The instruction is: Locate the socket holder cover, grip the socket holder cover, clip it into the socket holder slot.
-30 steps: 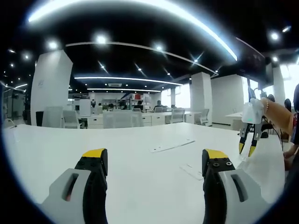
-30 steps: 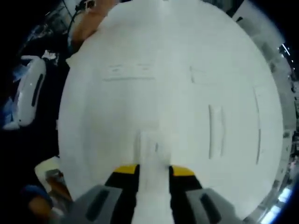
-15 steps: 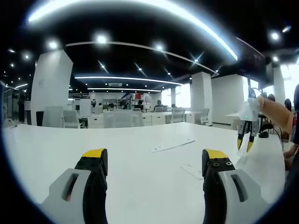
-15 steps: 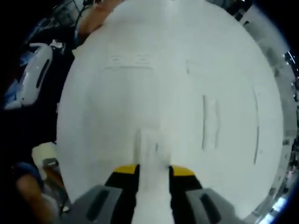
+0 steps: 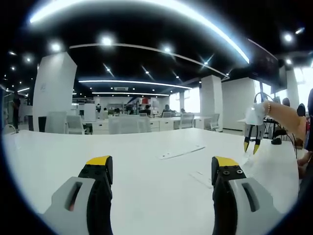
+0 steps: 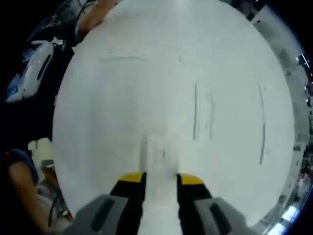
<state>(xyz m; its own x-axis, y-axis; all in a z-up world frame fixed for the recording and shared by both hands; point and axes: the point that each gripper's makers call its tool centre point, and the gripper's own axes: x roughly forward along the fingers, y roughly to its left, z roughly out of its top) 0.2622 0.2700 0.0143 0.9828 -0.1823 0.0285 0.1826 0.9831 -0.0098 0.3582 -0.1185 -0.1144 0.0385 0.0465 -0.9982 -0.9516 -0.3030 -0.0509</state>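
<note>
Right gripper [image 6: 160, 178] hovering above white surface [image 6: 122, 112], jaws clamping socket holder cover [image 6: 159, 161]: white, flat, narrow strip, sticking out forward between yellow tips. Socket holder slot [image 6: 203, 111] lying ahead-right on surface, long pale rectangular frame. Left gripper [image 5: 161, 169] sitting low over surface, jaws spread wide, gripping nothing.

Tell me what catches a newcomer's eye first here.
The right gripper, looking down, is shut on a white plastic cover piece above the white table. In the left gripper view, the left gripper is wide open, its yellow-tipped black fingers low over the table.
</note>
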